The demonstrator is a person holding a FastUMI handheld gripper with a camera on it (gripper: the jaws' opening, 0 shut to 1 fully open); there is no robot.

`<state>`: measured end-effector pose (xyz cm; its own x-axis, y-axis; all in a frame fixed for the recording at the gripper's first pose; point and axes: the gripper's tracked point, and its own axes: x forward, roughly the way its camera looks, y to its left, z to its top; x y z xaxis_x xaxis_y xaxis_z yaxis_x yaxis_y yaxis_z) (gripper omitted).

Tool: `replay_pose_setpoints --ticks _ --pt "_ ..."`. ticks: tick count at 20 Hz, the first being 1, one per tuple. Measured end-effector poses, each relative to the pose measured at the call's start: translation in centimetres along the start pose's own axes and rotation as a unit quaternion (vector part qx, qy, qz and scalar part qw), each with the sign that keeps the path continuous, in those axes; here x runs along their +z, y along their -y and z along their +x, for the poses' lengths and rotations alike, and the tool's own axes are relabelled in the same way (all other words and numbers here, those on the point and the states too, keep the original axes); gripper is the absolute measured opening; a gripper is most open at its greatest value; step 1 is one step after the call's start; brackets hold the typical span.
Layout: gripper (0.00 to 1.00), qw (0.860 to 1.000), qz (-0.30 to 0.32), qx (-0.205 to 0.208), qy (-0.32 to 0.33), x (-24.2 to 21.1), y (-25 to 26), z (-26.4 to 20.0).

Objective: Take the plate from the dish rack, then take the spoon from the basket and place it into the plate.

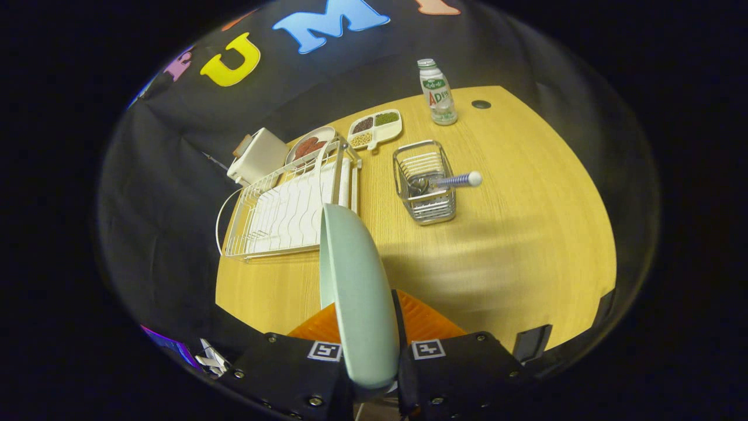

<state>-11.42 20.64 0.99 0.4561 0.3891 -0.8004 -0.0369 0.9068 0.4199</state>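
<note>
The gripper point(367, 327) holds the plate point(356, 292) edge-on between its two fingers, both pressed against it, one on each face. The plate stands upright and rises ahead of the fingers, above the table point(526, 245).

The table is a pale wood-grain surface with a rounded far edge and a small dark round cap point(481, 104) set into it near the back. Black cloth hangs behind and to the left as the booth's wall.

Beyond the plate, on the left part of the table, lies the white wire rack point(280, 216). A red-patterned dish point(310, 146) leans at its far end, and a white box point(257, 155) sits just behind that. Right of the rack stands the wire basket point(423, 181), with the spoon point(459, 179) in it, its striped handle and round white end sticking out to the right. Behind the basket rests a divided tray point(375, 128) of grains, and farther back a bottle point(437, 92) stands upright.
</note>
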Motion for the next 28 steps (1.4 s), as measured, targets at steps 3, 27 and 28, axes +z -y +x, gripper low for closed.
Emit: replay_pose_setpoints --ticks 3,27,28 --pt "0.28 1.000 0.010 0.015 -0.005 -1.8 0.6 1.9" --pt "0.46 0.984 -0.075 -0.037 0.160 2.2 5.6 -1.0" --pt "0.46 0.977 -0.095 -0.043 0.184 3.2 5.3 -2.3"
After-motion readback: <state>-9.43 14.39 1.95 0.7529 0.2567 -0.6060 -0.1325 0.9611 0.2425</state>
